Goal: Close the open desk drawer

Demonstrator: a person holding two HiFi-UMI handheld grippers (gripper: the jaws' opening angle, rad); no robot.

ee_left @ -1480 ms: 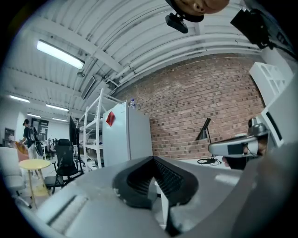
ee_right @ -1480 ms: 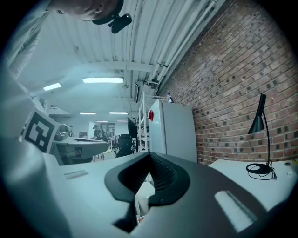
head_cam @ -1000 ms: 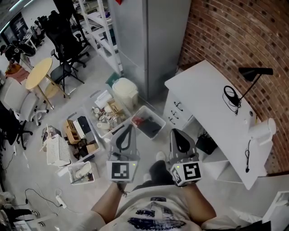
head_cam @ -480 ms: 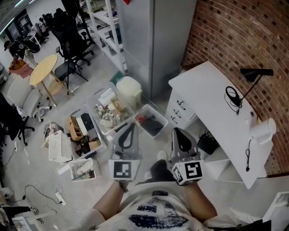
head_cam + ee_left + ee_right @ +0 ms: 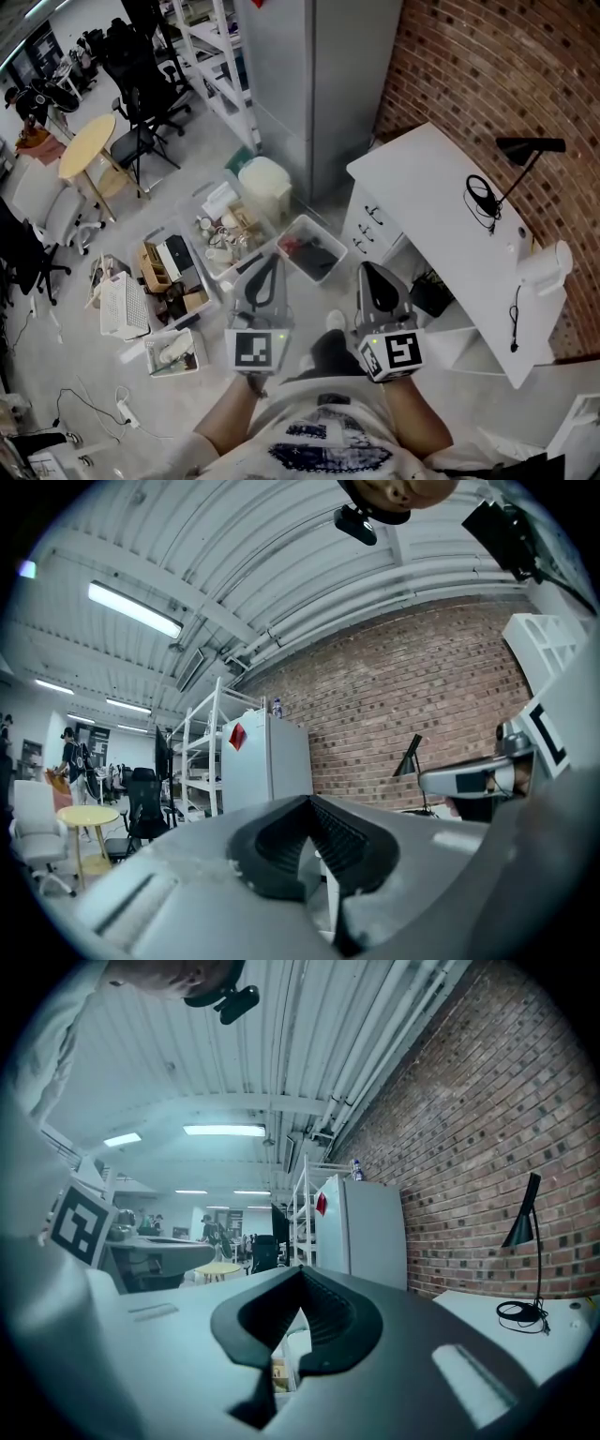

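The white desk (image 5: 450,234) stands at the right against the brick wall. Its drawer unit (image 5: 367,232) faces left, with dark handles on the fronts; how far any drawer stands out I cannot tell from here. My left gripper (image 5: 269,265) and right gripper (image 5: 367,274) are held side by side close to my body, above the floor and short of the desk. Both are shut with nothing between them. In the left gripper view the left gripper (image 5: 308,802) points at the fridge; in the right gripper view the right gripper (image 5: 301,1273) has the desk top (image 5: 525,1314) to its right.
A tall grey fridge (image 5: 319,84) stands left of the desk. Clear bins (image 5: 305,248) of clutter and a white lidded bucket (image 5: 265,187) sit on the floor ahead. A black lamp (image 5: 527,148) and a coiled cable (image 5: 481,200) are on the desk. Round table (image 5: 84,145) and chairs lie far left.
The head view has drifted slightly, so the room sits a little differently in frame. Both grippers stay shut in the same spot before my body.
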